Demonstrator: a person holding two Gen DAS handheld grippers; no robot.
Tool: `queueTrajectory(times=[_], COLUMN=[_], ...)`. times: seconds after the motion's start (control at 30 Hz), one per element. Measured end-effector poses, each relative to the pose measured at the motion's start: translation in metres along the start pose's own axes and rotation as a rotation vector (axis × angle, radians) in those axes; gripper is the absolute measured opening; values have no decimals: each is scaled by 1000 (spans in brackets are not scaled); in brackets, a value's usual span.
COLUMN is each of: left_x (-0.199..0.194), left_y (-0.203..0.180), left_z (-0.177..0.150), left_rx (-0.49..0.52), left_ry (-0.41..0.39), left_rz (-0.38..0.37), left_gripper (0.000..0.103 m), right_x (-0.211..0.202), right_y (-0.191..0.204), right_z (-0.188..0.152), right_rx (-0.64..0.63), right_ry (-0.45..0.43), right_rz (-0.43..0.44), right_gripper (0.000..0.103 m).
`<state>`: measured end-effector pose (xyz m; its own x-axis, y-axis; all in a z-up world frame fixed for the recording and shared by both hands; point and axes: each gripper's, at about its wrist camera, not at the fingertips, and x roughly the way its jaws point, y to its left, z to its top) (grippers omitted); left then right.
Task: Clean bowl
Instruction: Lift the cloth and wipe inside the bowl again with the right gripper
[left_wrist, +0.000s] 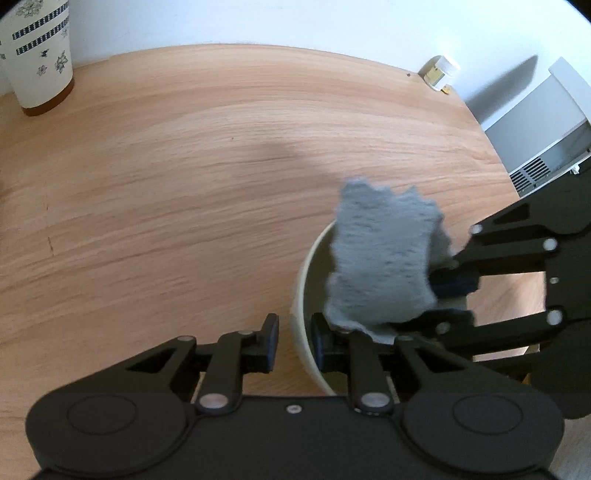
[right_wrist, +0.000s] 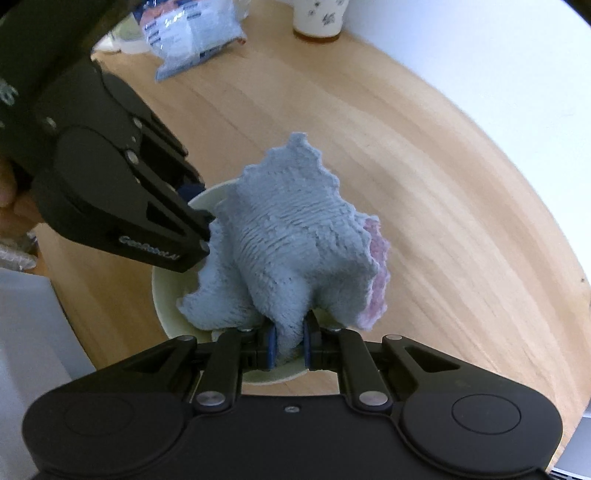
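A cream bowl (left_wrist: 300, 295) stands on the wooden table near its right edge. Its rim runs between the two nearly closed fingers of my left gripper (left_wrist: 295, 339), one pad outside the wall and one inside. From the right wrist view, the left gripper (right_wrist: 201, 206) reaches in from the upper left onto the bowl (right_wrist: 157, 291) rim. My right gripper (right_wrist: 289, 347) is shut on a bunched grey-blue cloth (right_wrist: 291, 229) with a pink edge. The cloth hangs down into the bowl and hides most of its inside. In the left wrist view the right gripper (left_wrist: 447, 299) enters from the right behind the cloth (left_wrist: 380, 258).
A white floral cup (left_wrist: 40, 55) stands at the table's far left corner. A small jar (left_wrist: 441, 72) sits at the far edge by the wall. A plastic packet (right_wrist: 192, 40) lies beyond the bowl. A white radiator (left_wrist: 546, 147) stands past the table's right edge.
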<state>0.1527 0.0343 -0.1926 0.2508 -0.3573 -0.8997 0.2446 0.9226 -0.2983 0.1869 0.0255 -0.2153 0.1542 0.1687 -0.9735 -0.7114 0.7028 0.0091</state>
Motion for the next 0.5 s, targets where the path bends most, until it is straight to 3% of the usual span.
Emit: queueTrajectory(times=[0.23,0.5], left_x=[-1,0], left_y=[5,5], left_z=[-2,-2], left_rx=[-29,-65], left_ry=[-2,-16], left_rz=[-18,0], left_gripper=[15,15], right_x=[5,2], right_y=[-1,14], right_z=[7,9], right_rx=[-42,-30], right_ry=[35,20], right_rz=[25,224], right_gripper=[15,16])
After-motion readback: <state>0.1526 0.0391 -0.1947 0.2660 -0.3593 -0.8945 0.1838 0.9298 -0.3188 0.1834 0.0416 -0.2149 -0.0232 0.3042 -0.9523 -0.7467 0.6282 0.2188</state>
